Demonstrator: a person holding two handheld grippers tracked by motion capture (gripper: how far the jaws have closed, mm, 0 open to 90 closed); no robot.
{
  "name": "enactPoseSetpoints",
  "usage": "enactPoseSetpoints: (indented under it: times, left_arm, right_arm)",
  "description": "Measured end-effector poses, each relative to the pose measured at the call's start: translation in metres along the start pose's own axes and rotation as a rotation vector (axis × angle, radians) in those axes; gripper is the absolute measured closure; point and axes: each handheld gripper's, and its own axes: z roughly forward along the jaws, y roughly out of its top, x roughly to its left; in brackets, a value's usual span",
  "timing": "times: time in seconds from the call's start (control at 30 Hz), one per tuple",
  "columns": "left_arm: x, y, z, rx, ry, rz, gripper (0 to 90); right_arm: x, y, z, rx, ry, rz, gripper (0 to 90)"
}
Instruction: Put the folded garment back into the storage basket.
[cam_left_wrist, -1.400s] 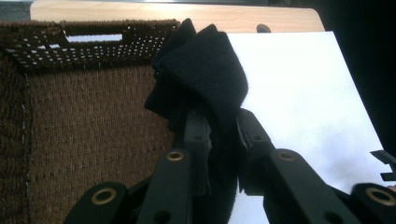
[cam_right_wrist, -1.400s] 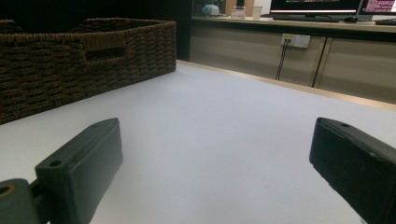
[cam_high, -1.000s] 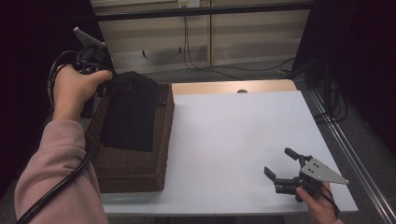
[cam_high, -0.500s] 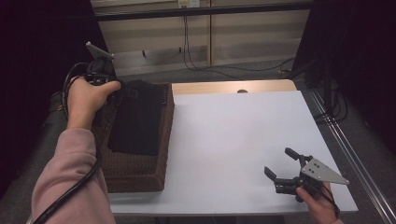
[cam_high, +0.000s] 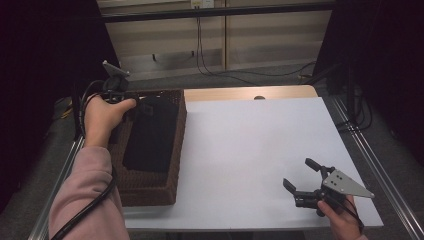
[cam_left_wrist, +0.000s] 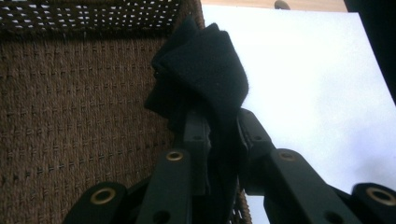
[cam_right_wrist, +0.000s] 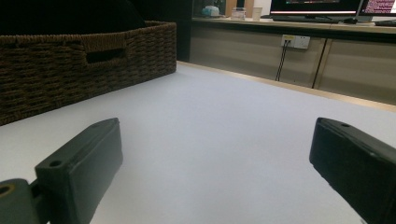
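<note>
A: How is the dark folded cloth (cam_left_wrist: 205, 65) held?

B: It is pinched by the left gripper (cam_left_wrist: 219, 140) over the brown woven wicker basket (cam_high: 170, 185); it could be snagged on the basket rim.

A: And beyond the basket?

B: The right gripper (cam_high: 300, 176) is held agape above the white tabletop (cam_high: 250, 140); wall sockets and cables are seen behind.
</note>
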Motion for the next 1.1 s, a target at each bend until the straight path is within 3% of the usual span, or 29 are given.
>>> enactPoseSetpoints:
  times: [0.17, 0.2, 0.23, 0.37, 0.4, 0.47, 0.5, 0.63, 0.67, 0.77, 0.9, 0.93, 0.97, 1.03, 1.07, 1.1]
  left_arm:
    - [0.002, -0.004, 0.010, 0.011, -0.013, -0.012, 76.9]
    - [0.004, -0.004, 0.011, 0.014, -0.020, 0.011, 76.8]
    - [0.002, -0.005, 0.012, 0.009, -0.009, -0.012, 76.8]
    - [0.004, -0.006, 0.015, 0.004, -0.022, -0.011, 76.7]
    - [0.006, -0.006, 0.016, 0.004, -0.025, 0.018, 76.7]
    - [0.007, -0.006, 0.017, 0.003, -0.027, 0.009, 76.7]
    - [0.006, -0.006, 0.017, -0.012, -0.009, -0.015, 76.6]
    - [0.010, -0.007, 0.019, -0.016, -0.008, -0.010, 76.6]
    - [0.013, -0.006, 0.019, -0.005, -0.021, 0.010, 76.6]
    - [0.015, -0.007, 0.019, -0.014, -0.004, -0.020, 76.5]
    - [0.021, -0.008, 0.020, -0.017, -0.006, -0.003, 76.4]
    - [0.020, -0.009, 0.020, -0.027, -0.004, -0.028, 76.4]
    - [0.021, -0.009, 0.020, -0.026, 0.007, -0.024, 76.4]
    - [0.024, -0.009, 0.020, -0.027, -0.010, -0.014, 76.3]
    - [0.024, -0.010, 0.021, -0.026, -0.013, -0.036, 76.3]
    - [0.027, -0.009, 0.021, -0.027, -0.006, 0.000, 76.3]
  right_arm:
    - [0.001, 0.000, 0.000, -0.002, 0.001, 0.004, 2.2]
    - [0.001, 0.000, 0.000, 0.000, -0.002, 0.004, 2.2]
    - [0.000, 0.000, 0.000, -0.001, 0.001, 0.002, 2.2]
    - [0.000, 0.000, 0.000, 0.001, -0.002, -0.004, 2.2]
    - [0.001, 0.000, 0.000, -0.001, -0.001, 0.003, 2.2]
    - [0.000, 0.000, 0.000, 0.000, -0.002, 0.000, 2.2]
    - [0.001, 0.000, 0.000, -0.003, 0.002, 0.004, 2.2]
    - [0.000, 0.000, 0.000, 0.000, -0.001, -0.001, 2.2]
    - [0.001, 0.000, 0.000, -0.001, -0.001, 0.002, 2.2]
    - [0.001, 0.000, 0.000, -0.001, 0.000, 0.002, 2.2]
    - [0.001, 0.000, 0.000, -0.003, 0.005, 0.000, 2.2]
    - [0.001, 0.000, 0.000, -0.002, 0.004, 0.000, 2.2]
    - [0.001, 0.000, 0.000, -0.002, 0.004, 0.003, 2.2]
    - [0.001, 0.000, 0.000, -0.002, 0.006, -0.003, 2.2]
    - [0.001, 0.000, 0.000, 0.000, 0.006, -0.003, 2.2]
    - [0.001, 0.000, 0.000, -0.001, 0.007, -0.003, 2.2]
